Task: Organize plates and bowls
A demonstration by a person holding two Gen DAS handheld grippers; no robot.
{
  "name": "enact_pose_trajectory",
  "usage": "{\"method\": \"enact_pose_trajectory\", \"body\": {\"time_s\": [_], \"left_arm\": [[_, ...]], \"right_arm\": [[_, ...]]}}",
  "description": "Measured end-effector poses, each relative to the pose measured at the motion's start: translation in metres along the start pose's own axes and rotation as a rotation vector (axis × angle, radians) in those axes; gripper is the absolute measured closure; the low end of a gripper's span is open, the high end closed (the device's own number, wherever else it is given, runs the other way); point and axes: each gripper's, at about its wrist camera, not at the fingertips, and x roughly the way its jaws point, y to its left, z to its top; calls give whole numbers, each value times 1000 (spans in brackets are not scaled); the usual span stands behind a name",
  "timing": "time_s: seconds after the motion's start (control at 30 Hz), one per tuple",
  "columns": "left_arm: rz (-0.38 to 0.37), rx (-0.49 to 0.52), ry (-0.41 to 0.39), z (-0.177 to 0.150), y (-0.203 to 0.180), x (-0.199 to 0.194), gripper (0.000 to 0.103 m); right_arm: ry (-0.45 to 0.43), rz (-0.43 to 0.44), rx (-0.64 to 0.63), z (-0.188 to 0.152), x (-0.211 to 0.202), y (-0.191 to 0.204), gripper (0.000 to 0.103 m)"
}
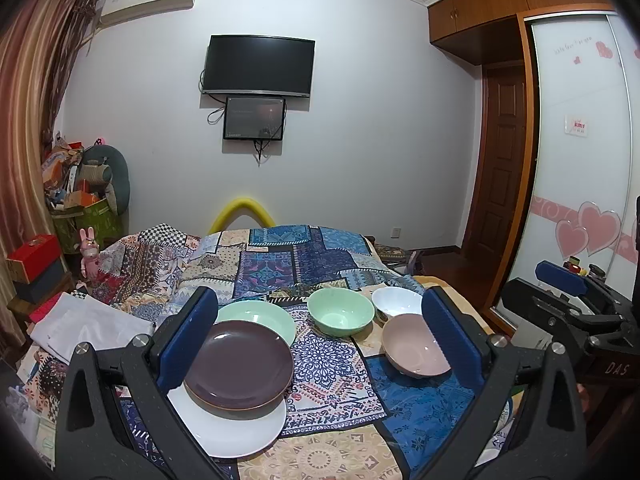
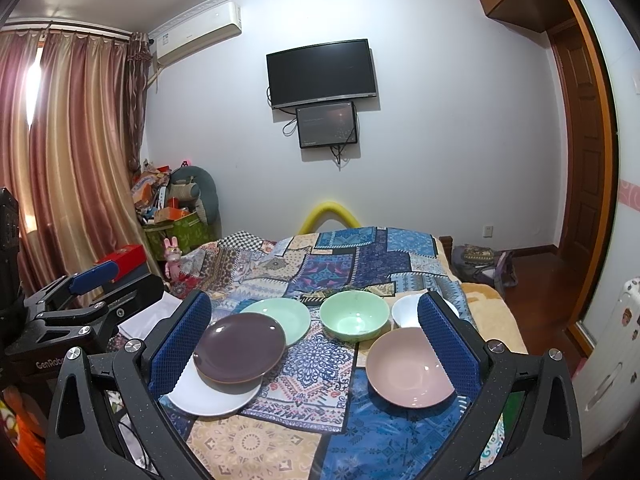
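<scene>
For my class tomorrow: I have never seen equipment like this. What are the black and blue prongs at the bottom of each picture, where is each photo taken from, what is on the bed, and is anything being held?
The prongs are hand-held grippers, one in each of a person's hands, not a robot arm. Each carries a wide-angle camera looking forward along its two blue-padded fingers. One picture comes from the left gripper, the other from the right gripper; each also shows the other at its edge.

On the patchwork bedspread lie three plates and three bowls. The plates overlap: a purple plate rests on a white plate, with a green plate behind. To the right sit a green bowl, a white bowl and a pink bowl.

Nothing is held: both grippers are open, hanging over the dishes.
</scene>
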Motion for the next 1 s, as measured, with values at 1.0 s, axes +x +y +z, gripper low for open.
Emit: {"method": "enact_pose_trajectory", "body": {"time_s": [1.0], "left_arm": [[90,-104,234,-48,121,89,15]], "right_arm": [[210,20,-42,-33,109,31,7]]}}
